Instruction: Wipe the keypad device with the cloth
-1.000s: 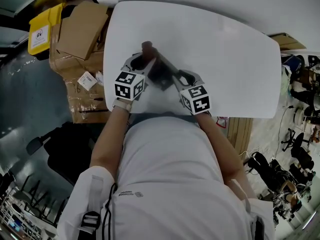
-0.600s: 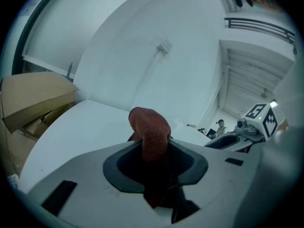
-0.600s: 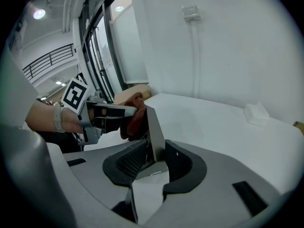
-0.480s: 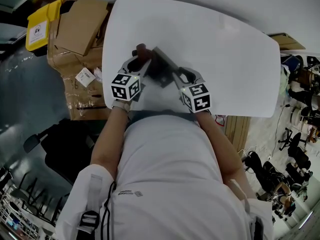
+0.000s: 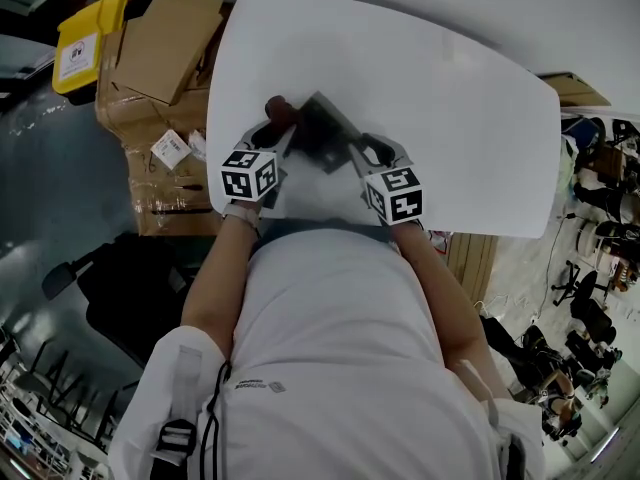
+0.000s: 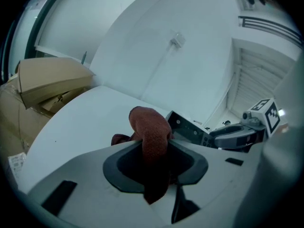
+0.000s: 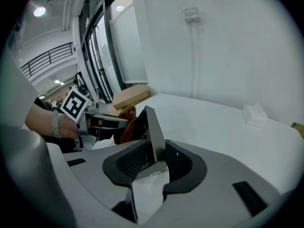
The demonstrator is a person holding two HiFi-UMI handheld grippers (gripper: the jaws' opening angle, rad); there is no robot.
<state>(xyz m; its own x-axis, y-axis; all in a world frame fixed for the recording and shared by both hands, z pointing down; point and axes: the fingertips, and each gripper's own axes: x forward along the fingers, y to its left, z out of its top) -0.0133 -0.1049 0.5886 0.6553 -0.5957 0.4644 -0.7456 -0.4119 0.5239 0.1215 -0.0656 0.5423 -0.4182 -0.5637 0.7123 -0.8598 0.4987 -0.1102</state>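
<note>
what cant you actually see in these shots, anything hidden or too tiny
- Keys of the keypad device: the right gripper view shows it edge-on; in the head view it is too small and dark.
- Contact of the cloth with the device: left gripper view, the cloth itself covers it.
- Small white object on the table: right gripper view, too small to identify.

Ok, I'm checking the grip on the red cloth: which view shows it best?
The left gripper view: the cloth sits mid-frame, pinched between the fingers of the left gripper and bunched above them. The right gripper view shows only a reddish patch behind the keypad device; the head view, a small lump at the device's edge.
</note>
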